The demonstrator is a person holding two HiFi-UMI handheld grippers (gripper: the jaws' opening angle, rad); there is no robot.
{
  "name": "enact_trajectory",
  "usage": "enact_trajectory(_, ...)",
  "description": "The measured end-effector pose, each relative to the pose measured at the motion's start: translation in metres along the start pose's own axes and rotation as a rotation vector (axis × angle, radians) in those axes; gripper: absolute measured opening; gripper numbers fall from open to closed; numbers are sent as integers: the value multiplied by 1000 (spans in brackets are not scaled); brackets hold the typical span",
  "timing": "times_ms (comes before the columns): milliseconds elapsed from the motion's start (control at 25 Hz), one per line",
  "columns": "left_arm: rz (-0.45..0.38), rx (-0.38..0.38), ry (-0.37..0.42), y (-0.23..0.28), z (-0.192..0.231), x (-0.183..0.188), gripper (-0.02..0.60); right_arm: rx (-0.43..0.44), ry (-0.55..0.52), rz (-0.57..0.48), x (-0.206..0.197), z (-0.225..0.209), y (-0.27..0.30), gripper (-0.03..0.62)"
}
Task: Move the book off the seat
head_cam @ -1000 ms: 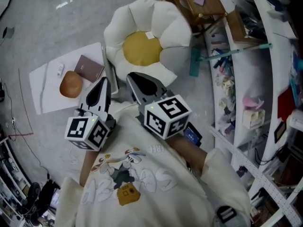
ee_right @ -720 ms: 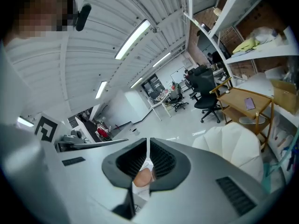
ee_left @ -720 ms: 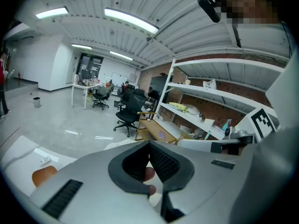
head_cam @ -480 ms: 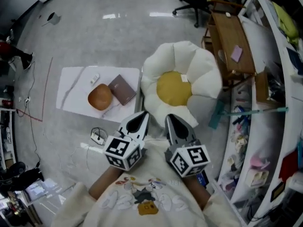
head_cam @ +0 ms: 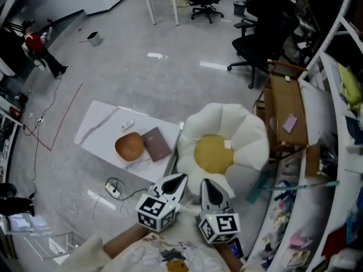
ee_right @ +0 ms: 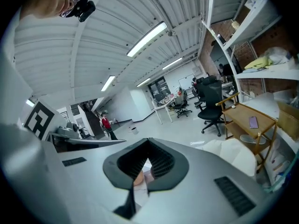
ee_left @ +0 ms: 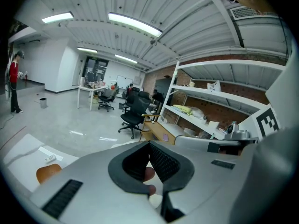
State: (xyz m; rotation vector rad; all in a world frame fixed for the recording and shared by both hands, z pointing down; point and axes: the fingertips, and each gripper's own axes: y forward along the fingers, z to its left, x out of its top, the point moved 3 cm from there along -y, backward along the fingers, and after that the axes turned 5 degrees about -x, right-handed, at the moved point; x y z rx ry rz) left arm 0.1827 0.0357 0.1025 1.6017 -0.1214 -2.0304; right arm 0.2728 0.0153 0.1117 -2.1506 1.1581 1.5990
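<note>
At the far left of the floor (head_cam: 142, 72) stands a person in a red top (head_cam: 38, 43), well apart from everything else. Nearer lies a low white worktop (head_cam: 97, 130) set at an angle. A small white remote (head_cam: 127, 124) rests near its far edge, a round wooden bowl (head_cam: 129, 147) sits toward its near right corner, and the brown book (head_cam: 156, 144) lies flat just beside the bowl, close to the worktop's right edge. The book is clear of the seat, touching none of it. A pale cable (head_cam: 115, 189) trails on the floor off the worktop's near edge.

The left claw (head_cam: 179, 179) hangs low in the head view, its two jaws pressed together with nothing gripped between them. Just beside it, the right claw (head_cam: 207, 184) is likewise fully closed and empty. Both point toward the near edge of the seat.

The seat (head_cam: 241, 122) is a flower-shaped cushion, white petals round a yellow centre (head_cam: 214, 153), and nothing lies on it. To its right stands a narrow wooden side table (head_cam: 285, 98) bearing a pale pink card (head_cam: 290, 123), and beyond that run white shelves (head_cam: 334, 112) crowded with small items.
</note>
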Motion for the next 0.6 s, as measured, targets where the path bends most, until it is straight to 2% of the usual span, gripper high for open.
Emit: enact_trajectory(600,1,17,-15,-20,-2,-9,9,29,-10,32,-11,22,-6,9)
